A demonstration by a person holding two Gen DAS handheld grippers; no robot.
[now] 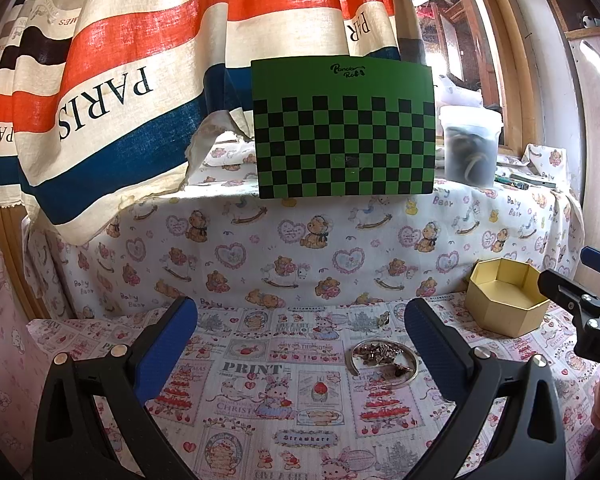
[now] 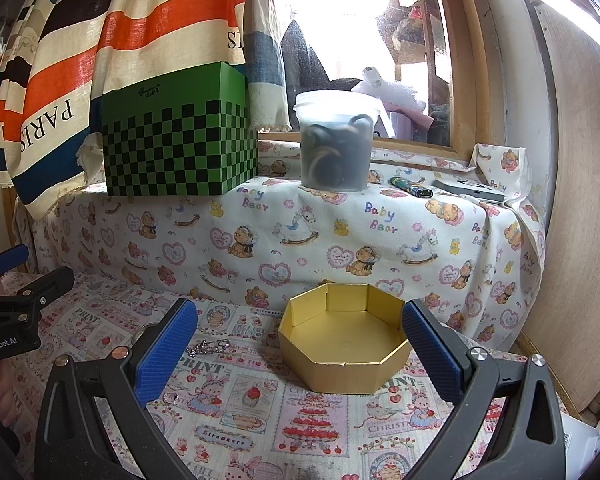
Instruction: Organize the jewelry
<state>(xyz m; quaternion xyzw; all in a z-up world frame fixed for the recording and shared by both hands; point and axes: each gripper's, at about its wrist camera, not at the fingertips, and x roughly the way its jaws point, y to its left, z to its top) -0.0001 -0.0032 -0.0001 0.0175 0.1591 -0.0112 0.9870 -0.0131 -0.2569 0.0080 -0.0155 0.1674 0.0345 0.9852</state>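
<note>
The gold box (image 2: 342, 344) sits open on the cloth (image 2: 260, 400) with nothing inside. It has eight sides. The right claw (image 2: 300, 344) hangs just in front of the box with its blue pads (image 2: 166, 354) spread wide, holding nothing. The box is between the two pads in that view.

To the left of the box lies a silver bangle (image 1: 384, 358). A little heap of jewelry (image 1: 376, 350) lies inside the ring of the bangle. One more small piece (image 1: 383, 317) lies on the cloth between the bangle and the box. From the right wrist view, a thin chain (image 2: 208, 346) shows left of the box.

The left claw (image 1: 300, 344) hangs near the bangle, left of the box. Its pads (image 1: 168, 344) are wide apart too, and it holds nothing.

Behind the box is a step with a bear cloth (image 2: 300, 240) over it. On that step, up and left of the box, stands a green checked box (image 2: 176, 136). A tub (image 2: 336, 140) with a lid stands just right of it, with dark things inside.
</note>
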